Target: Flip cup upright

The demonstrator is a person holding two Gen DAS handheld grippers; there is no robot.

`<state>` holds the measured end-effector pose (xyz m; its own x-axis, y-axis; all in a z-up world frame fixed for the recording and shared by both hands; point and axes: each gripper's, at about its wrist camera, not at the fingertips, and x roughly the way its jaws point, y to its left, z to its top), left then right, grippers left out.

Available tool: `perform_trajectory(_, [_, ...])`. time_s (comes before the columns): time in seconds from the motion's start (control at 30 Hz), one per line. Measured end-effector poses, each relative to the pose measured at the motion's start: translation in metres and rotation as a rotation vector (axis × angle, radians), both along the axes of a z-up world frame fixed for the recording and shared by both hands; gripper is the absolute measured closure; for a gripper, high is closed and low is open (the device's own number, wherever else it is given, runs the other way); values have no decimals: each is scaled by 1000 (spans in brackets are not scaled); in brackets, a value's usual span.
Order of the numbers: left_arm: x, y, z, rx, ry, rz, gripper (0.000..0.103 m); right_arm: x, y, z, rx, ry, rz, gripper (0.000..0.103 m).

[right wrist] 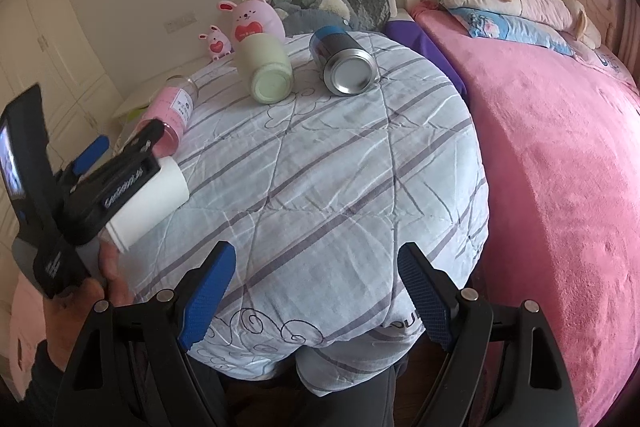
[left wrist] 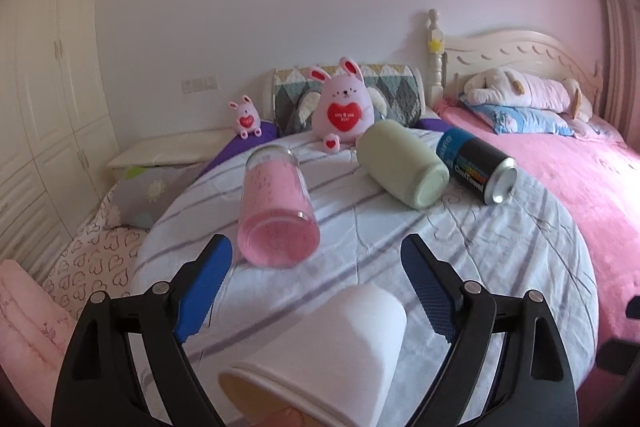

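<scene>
Left wrist view: white paper cup (left wrist: 332, 351) lies sideways on striped quilt (left wrist: 460, 251) between the wide-open, empty left gripper (left wrist: 316, 291); light, crushable, grip mid-wall gently; right gripper (right wrist: 316, 291) open, empty.

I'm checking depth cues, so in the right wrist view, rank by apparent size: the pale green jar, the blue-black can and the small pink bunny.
1-2. pale green jar and blue-black can: look alike, unranked.
3. small pink bunny, farthest away, so possibly understated.
</scene>
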<state>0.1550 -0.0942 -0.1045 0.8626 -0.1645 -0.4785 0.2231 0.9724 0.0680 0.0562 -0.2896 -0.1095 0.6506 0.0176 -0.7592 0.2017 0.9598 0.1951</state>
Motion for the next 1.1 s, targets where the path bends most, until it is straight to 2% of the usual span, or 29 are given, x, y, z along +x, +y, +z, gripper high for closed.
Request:
perform_trajectory(0.2, [-17, 11, -5, 1, 60, -2, 15, -5, 8, 0, 8, -4, 16, 19])
perform_trajectory(0.47, [-54, 36, -17, -9, 95, -7, 15, -20, 23, 12, -7, -31, 44, 19])
perform_trajectory(0.83, [-73, 55, -10, -74, 104, -39, 14, -35, 36, 20, -30, -46, 39, 19])
perform_trajectory(0.87, [-74, 56, -7, -81, 102, -44, 13, -36, 37, 20, -33, -47, 39, 19])
perform_trajectory(0.93, [-77, 57, -3, -96, 99, -52, 2, -36, 39, 21, -36, -47, 41, 19])
perform_trajectory(1.1, [-81, 56, 7, -72, 135, -40, 1, -37, 43, 22, -38, -49, 48, 19])
